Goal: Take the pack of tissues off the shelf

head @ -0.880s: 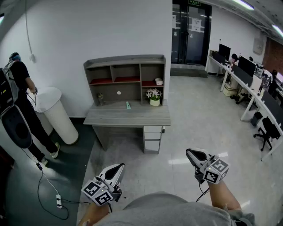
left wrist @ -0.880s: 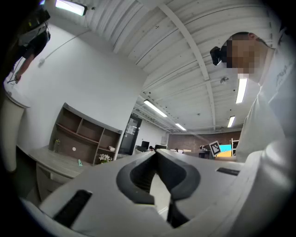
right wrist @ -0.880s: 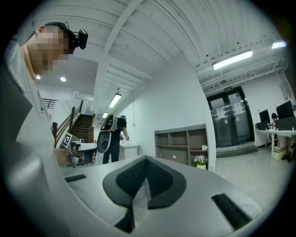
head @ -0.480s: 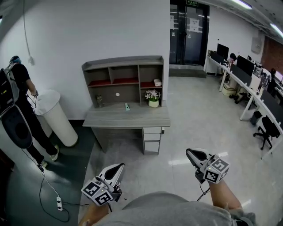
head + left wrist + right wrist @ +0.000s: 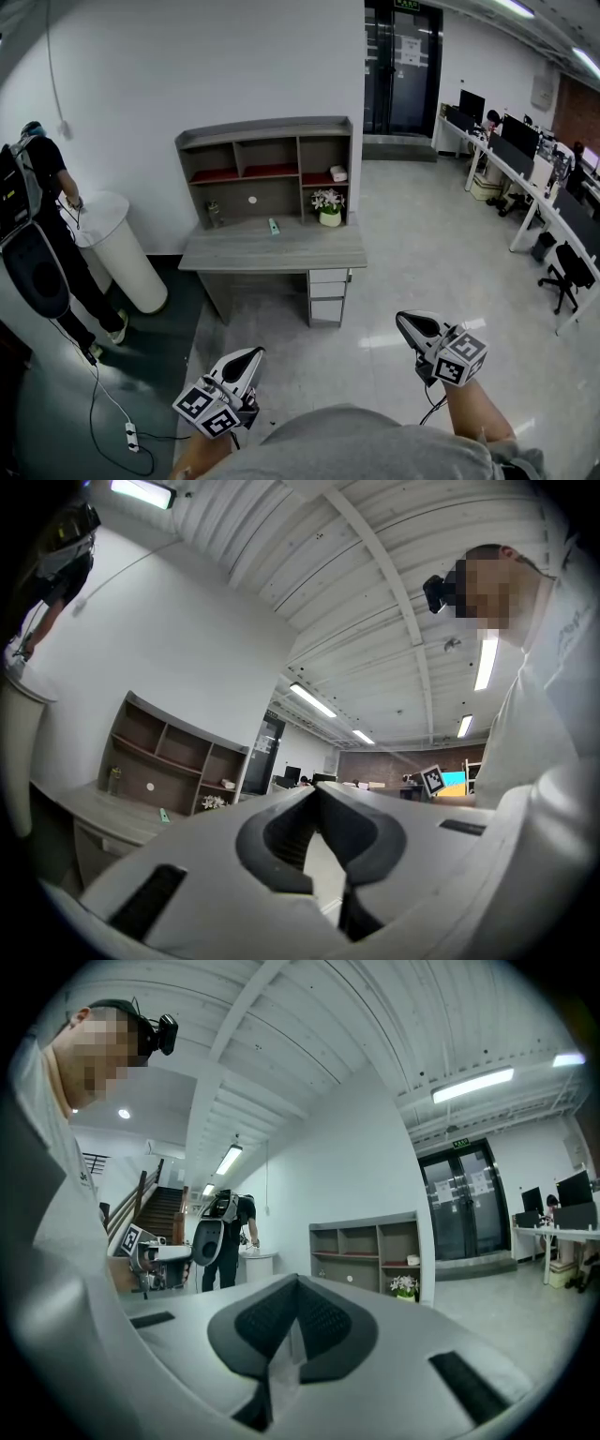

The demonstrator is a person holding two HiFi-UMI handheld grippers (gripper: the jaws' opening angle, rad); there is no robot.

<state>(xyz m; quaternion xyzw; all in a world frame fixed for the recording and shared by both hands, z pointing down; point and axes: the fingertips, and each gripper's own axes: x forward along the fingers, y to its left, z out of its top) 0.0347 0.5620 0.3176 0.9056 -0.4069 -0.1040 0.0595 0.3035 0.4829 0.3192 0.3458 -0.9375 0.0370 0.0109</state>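
I see the pack of tissues (image 5: 338,173) as a small, pale white block. It lies on the red board of the upper right compartment of the shelf (image 5: 267,141), which stands at the back of the desk (image 5: 272,251). From here it is too small for me to make out any print or wrapping. A pot of white flowers (image 5: 329,202) sits in the compartment right below it.

Both my grippers are well back from the desk, low in the head view. The left gripper (image 5: 251,354) has its jaws together with nothing between them. The right gripper (image 5: 405,321) is likewise closed and empty. In the right gripper view the pack (image 5: 412,1260) shows as a white speck above the flowers.
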